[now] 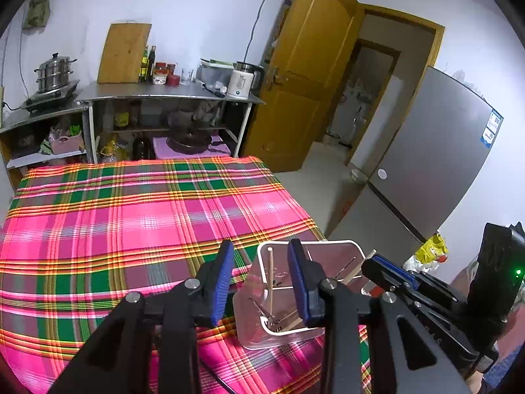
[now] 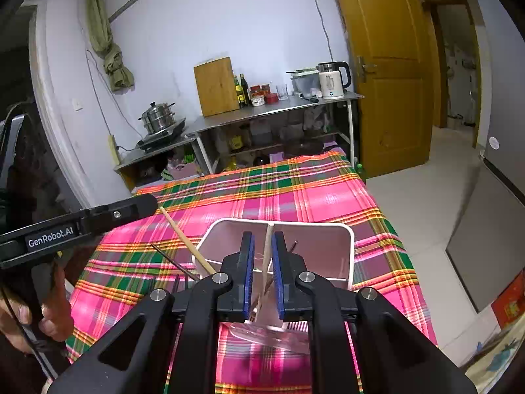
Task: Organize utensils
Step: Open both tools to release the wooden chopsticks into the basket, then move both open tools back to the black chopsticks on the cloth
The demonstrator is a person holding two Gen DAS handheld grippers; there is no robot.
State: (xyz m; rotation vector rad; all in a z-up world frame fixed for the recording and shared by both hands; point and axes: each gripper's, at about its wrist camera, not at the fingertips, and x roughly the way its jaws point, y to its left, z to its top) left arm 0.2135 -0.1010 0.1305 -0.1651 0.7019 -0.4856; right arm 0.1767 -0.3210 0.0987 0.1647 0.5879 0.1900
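A clear plastic utensil holder with a white rim (image 1: 308, 246) (image 2: 347, 229) stands on the plaid tablecloth (image 1: 131, 223) (image 2: 295, 197). It holds wooden chopsticks (image 1: 270, 275) and a dark utensil. My left gripper (image 1: 261, 282) is open, its right finger at the holder's left wall, nothing between its pads. My right gripper (image 2: 263, 272) sits over the holder with its blue pads close around a wooden chopstick (image 2: 268, 246) that stands in the holder. Another chopstick (image 2: 187, 239) leans out over the holder's left rim. The right gripper also shows at the right of the left wrist view (image 1: 387, 269).
A steel counter (image 1: 170, 93) with a kettle (image 1: 242, 80), bottles, a cutting board and a steamer pot (image 1: 54, 72) stands beyond the table's far edge. A wooden door (image 1: 305, 75) and a grey fridge (image 1: 436, 151) are to the right. The table's right edge drops to the floor.
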